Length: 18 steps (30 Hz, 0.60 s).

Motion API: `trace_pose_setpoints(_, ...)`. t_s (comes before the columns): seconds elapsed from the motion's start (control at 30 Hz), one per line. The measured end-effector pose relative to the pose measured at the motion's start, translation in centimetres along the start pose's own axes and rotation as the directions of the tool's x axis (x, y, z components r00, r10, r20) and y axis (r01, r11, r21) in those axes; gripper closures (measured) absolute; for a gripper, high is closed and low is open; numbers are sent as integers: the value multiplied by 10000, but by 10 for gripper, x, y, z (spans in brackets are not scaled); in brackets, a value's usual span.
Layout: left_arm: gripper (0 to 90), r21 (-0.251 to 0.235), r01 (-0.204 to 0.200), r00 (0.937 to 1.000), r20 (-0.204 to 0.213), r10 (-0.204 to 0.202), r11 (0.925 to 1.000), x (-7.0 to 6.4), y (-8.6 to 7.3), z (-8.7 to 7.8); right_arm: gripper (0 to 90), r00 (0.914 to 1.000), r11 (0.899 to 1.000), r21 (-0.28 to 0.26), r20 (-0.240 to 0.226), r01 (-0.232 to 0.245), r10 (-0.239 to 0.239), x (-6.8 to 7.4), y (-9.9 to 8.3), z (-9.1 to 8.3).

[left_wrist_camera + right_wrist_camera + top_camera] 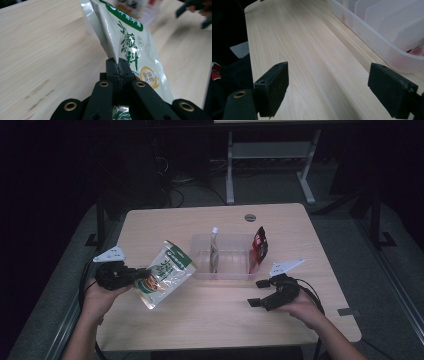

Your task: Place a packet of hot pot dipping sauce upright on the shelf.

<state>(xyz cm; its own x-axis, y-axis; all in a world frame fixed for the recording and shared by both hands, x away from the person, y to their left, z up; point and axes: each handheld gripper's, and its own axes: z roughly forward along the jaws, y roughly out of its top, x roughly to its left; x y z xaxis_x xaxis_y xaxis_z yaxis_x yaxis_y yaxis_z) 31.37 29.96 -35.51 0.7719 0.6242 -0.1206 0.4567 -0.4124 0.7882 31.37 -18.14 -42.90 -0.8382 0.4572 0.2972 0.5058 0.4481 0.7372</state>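
1. Table (pixel 210 320): pale wood, holding every item listed below.
2. Clear divided bin (pixel 225 270), centre of the table: a slim silver-topped pouch (pixel 214 247) stands in a middle slot, a red packet (pixel 259 247) upright at its right end.
3. Green snack pouch (pixel 165 272), left of the bin and just beside its near-left corner: lifted off the wood, tilted, top edge toward the bin.
4. Left gripper (pixel 131 276): clenched on the pouch's side seam; the left gripper view shows the jaws pressed flat together on the seam (pixel 117 65).
5. Right gripper (pixel 261 293): released, jaws wide apart, empty, low over the near-right table beside the bin.
6. Judgement: step in hand is slotting the pouch. Turn it upright before lowering, aim at a free slot left of the silver pouch, and use the idle right gripper to steady the free edge.
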Motion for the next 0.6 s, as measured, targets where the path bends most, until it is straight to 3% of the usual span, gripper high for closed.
trace_pose_setpoints(0.13,897,36,-412,9977,534,410,9991,-14,8,7,194,10000,10000,-92,-92,-34,33,-1,0,-3)
trace_pose_setpoints(0.23,897,24,-702,9925,1008,696,9975,-25,13,13,197,9999,9999,-148,-107,-75,74,-2,1,-6)
trace_pose_setpoints(0.47,897,58,-1417,9729,1852,1382,9899,-54,23,32,209,9995,9989,-441,-299,-151,138,-3,2,-12)
trace_pose_setpoints(0.6,897,152,-1870,9572,2275,1787,9822,-69,26,45,212,9980,9975,-666,-592,-254,215,-2,3,-14)
